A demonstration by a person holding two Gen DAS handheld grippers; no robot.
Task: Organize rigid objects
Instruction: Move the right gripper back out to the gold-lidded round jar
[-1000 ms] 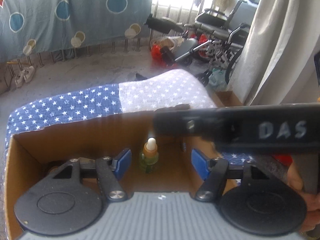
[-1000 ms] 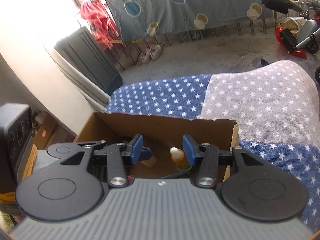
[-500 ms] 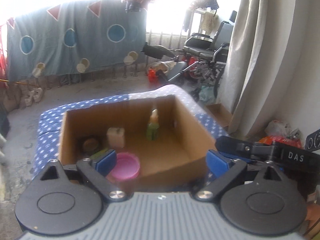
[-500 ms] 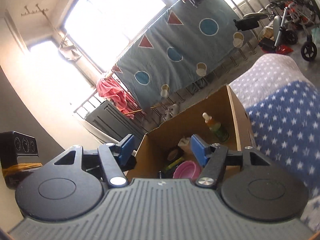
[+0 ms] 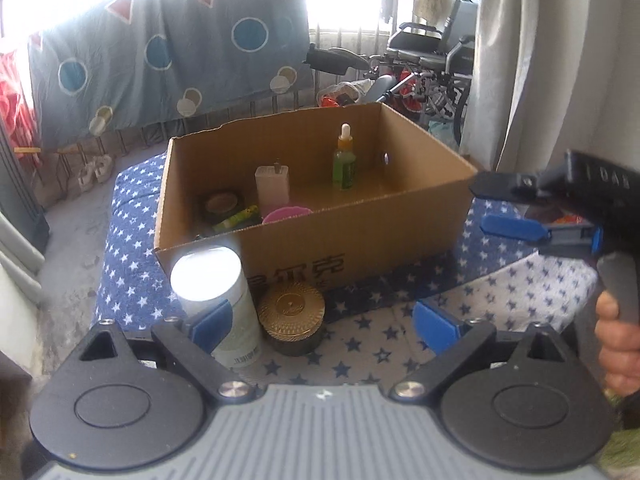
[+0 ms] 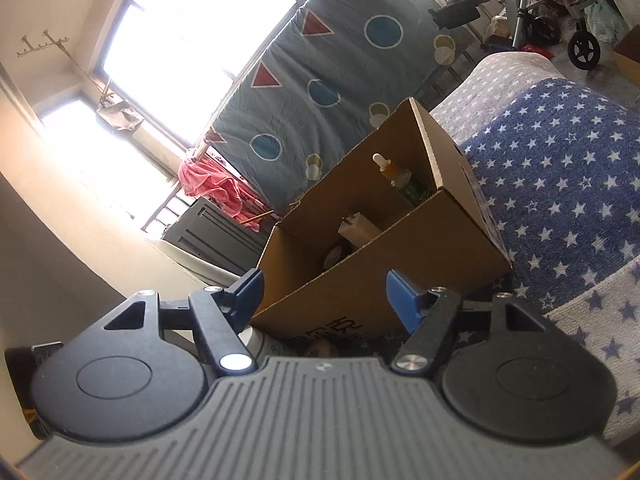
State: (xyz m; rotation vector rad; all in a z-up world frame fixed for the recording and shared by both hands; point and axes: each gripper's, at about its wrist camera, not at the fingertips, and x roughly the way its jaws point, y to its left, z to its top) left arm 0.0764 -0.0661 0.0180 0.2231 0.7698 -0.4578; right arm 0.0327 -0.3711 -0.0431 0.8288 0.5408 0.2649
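A cardboard box (image 5: 360, 240) stands on a star-patterned blanket (image 5: 132, 248). It holds a green dropper bottle (image 5: 344, 164), a white adapter (image 5: 273, 186), a pink lid (image 5: 286, 214), a round tin (image 5: 222, 204) and a yellow-green tube (image 5: 236, 218). In front of the box stand a white can (image 5: 216, 292) and a gold-lidded jar (image 5: 291, 312). My left gripper (image 5: 322, 326) is open wide. The jar lies between its fingers, untouched, and the can is beside the left finger. My right gripper (image 6: 325, 294) faces the box (image 6: 380, 280) with its jaws opening and nothing between them. It also shows at the right (image 5: 504, 208), held by a hand (image 5: 616, 344).
A curtain (image 5: 532, 60) hangs at the right. A wheelchair (image 5: 432, 60) and clutter stand behind the box. A patterned quilt (image 5: 160, 52) hangs over a railing under bright windows. Bare floor (image 5: 68, 248) lies to the left of the blanket.
Both grippers have drawn back from inside the box, so the whole box is now in view. The white can and gold jar have come into view. Both sets of jaws stand wider.
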